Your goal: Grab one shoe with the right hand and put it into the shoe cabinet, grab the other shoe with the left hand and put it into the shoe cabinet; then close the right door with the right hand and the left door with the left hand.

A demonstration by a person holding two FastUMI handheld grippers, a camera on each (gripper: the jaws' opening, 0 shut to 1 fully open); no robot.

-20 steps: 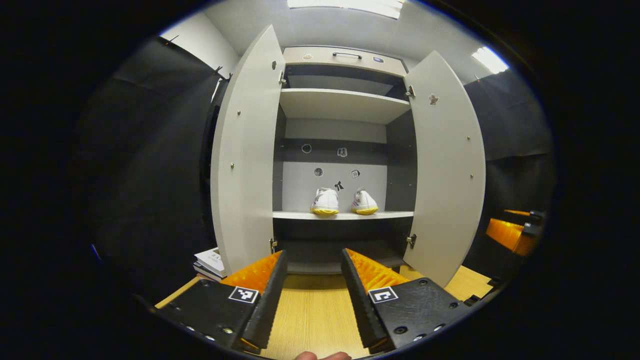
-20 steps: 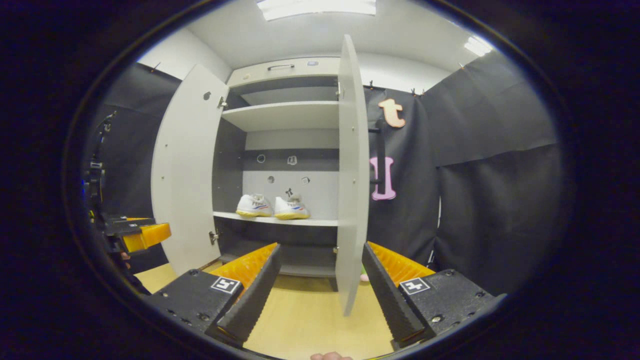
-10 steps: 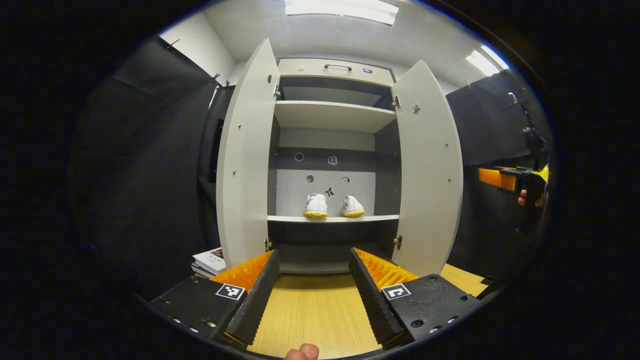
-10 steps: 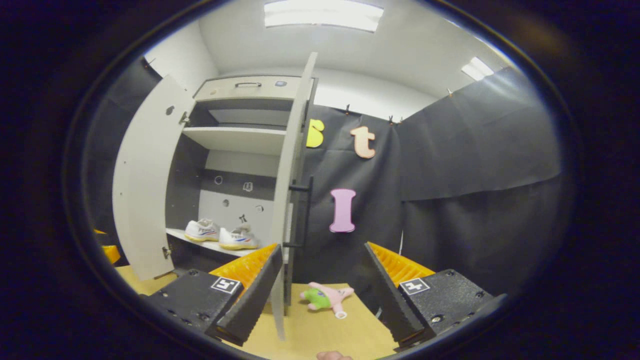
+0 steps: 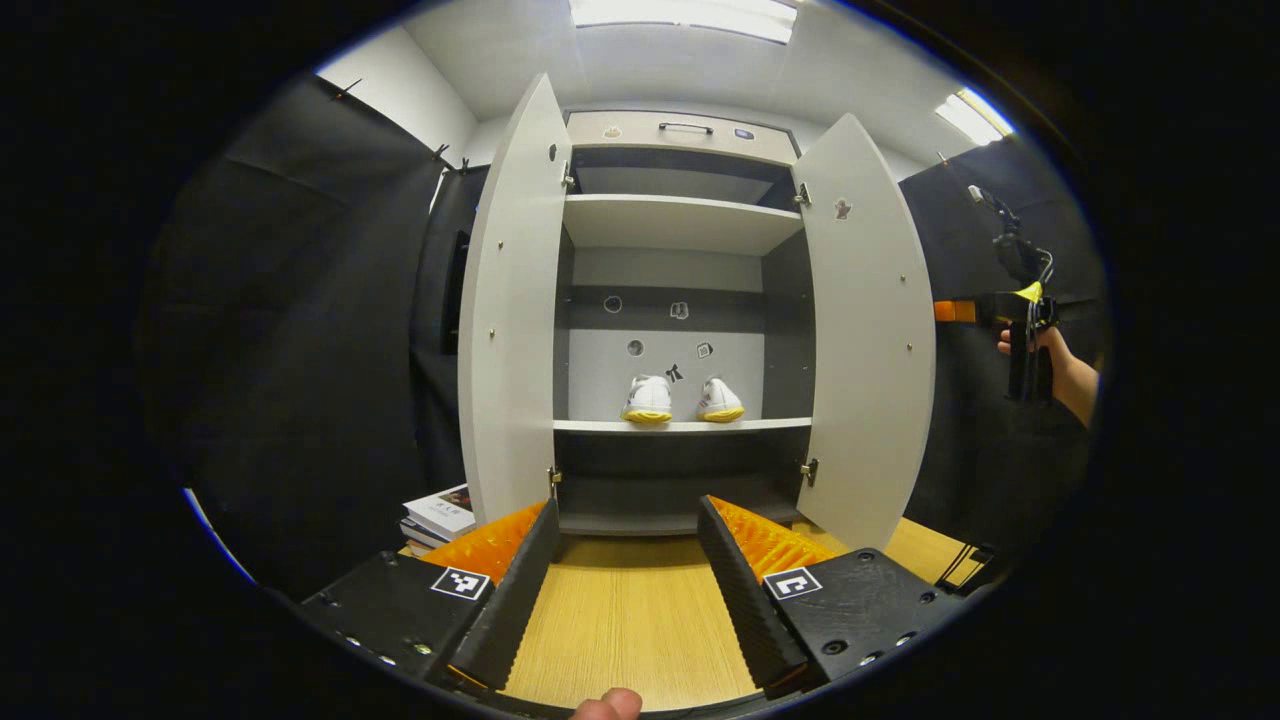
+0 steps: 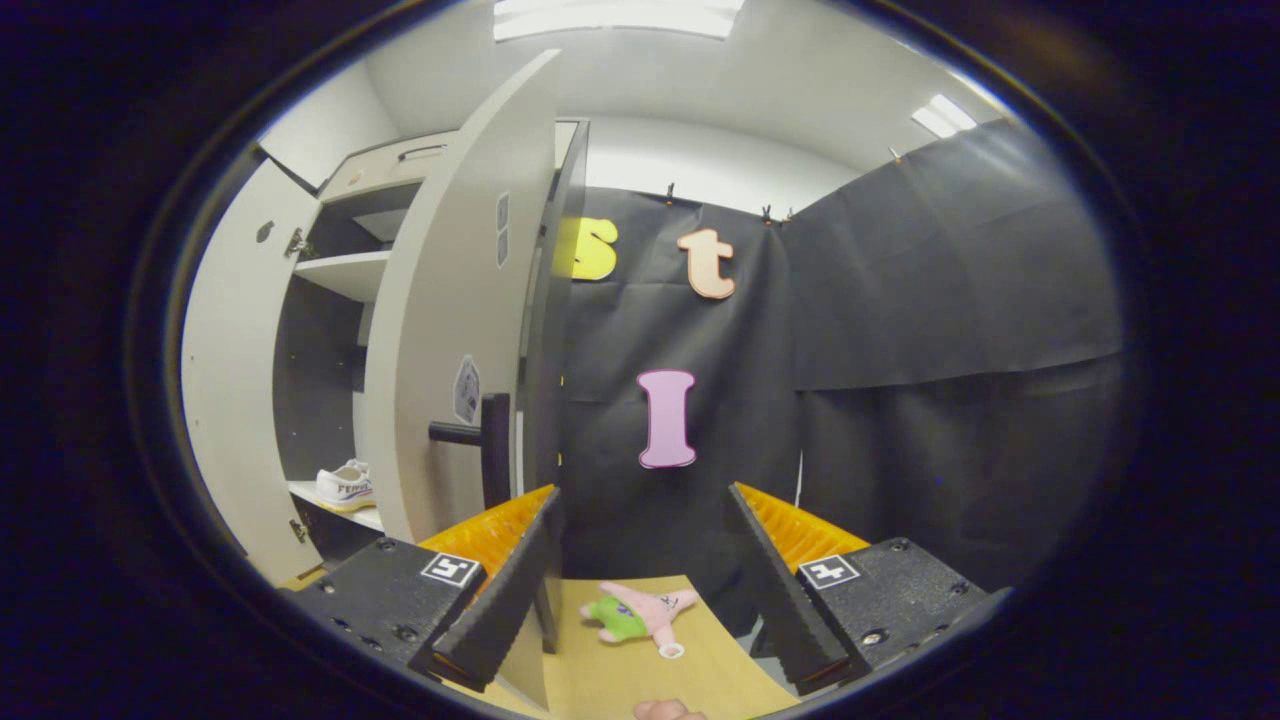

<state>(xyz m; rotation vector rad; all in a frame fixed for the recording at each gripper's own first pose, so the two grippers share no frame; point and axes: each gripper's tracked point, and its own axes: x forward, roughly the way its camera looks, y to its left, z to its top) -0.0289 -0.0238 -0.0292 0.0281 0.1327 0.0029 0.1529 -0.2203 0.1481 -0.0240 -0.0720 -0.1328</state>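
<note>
In the left gripper view we are holding the left claw (image 5: 622,580) wide apart and empty at the bottom centre over the counter (image 5: 625,620), facing the shoe cabinet (image 5: 680,130), where both shoes (image 5: 683,399) are sitting side by side on the middle shelf between the open left door (image 5: 510,320) and right door (image 5: 870,330); at the right edge a hand (image 5: 1050,350) is raising the other claw beyond that right door. In the right gripper view we are carrying the right claw (image 6: 640,570), also spread and empty, behind the right door's outer face just right of its handle (image 6: 480,445), and we are judging that a fast push could slam the door or let a finger snag the handle.
</note>
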